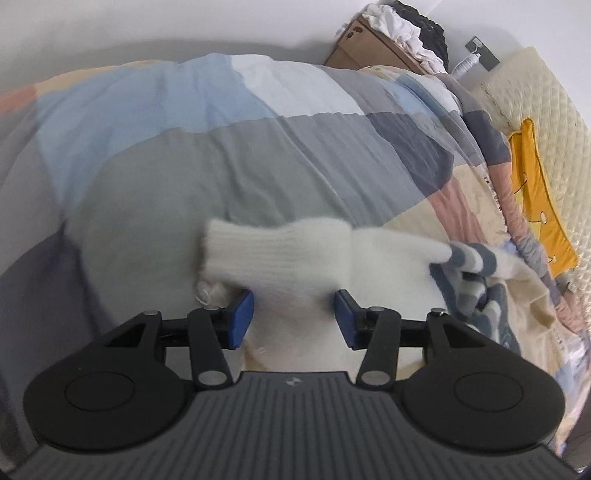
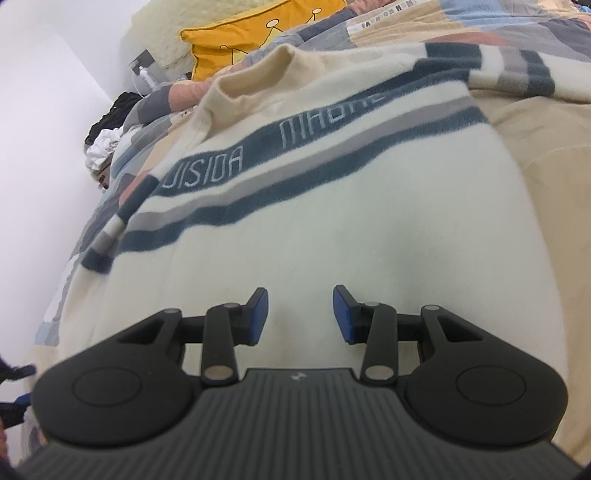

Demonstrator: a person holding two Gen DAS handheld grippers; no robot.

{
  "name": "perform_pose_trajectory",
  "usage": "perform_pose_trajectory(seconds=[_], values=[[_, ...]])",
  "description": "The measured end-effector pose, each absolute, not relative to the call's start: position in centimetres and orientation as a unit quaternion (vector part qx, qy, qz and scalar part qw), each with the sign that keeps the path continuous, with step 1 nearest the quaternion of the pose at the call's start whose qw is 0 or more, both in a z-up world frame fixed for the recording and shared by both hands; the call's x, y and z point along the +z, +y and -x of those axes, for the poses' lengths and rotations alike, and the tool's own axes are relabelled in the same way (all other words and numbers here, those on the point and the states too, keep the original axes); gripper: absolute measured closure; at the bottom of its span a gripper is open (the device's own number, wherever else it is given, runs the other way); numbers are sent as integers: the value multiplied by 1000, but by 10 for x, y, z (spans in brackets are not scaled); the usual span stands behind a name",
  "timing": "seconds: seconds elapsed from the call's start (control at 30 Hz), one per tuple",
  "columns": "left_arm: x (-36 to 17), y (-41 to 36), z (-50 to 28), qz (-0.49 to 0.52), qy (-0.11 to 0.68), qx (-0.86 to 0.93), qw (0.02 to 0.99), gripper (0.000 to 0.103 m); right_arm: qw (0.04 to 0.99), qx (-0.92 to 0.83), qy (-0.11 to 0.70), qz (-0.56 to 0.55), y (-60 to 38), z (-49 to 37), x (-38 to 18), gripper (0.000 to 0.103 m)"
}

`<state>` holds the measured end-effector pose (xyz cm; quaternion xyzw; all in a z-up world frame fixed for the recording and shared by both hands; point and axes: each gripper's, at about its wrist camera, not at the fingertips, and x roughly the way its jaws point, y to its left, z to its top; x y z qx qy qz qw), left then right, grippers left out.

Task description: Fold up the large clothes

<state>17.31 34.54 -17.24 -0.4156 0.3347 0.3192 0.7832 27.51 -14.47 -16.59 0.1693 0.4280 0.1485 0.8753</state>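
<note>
A cream sweater [image 2: 332,229] with dark stripes is spread flat on the quilt [image 1: 221,155], collar towards a yellow pillow [image 2: 236,40]. In the left view its ribbed sleeve [image 1: 280,254] is seen lying just ahead of the left gripper [image 1: 294,317], whose pads are parted and clamped on nothing. The right gripper [image 2: 300,314] is held over the sweater's body, likewise parted and empty.

Pale lettering, read as "UISIDA MAHONE" with its ends cut off or blurred, was seen woven into the dark blue chest band of the cream knitted sweater [image 2: 303,229]; small dark letters, "FA" then unclear, were printed on a white strip of the patchwork quilt [image 2: 373,24].
</note>
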Motion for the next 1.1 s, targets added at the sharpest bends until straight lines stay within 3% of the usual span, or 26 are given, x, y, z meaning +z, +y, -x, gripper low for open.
perform_pose_trajectory(seconds=[0.3,0.43,0.5,0.9,1.1], values=[[-195,339,-211,317,403,328,793,45,863,155,439,-194,-143,-281,-170,60],[-189,333,-213,285,400,332,805,83,864,159,440,-186,-139,-283,-173,60],[-176,337,-205,286,382,327,815,86,865,159,440,-181,-138,-282,-173,62],[-44,433,-242,199,275,391,856,89,872,159,425,-181,-143,-293,-169,59],[-60,478,-306,140,294,430,842,88,880,165,416,-160,-138,-300,-168,59]])
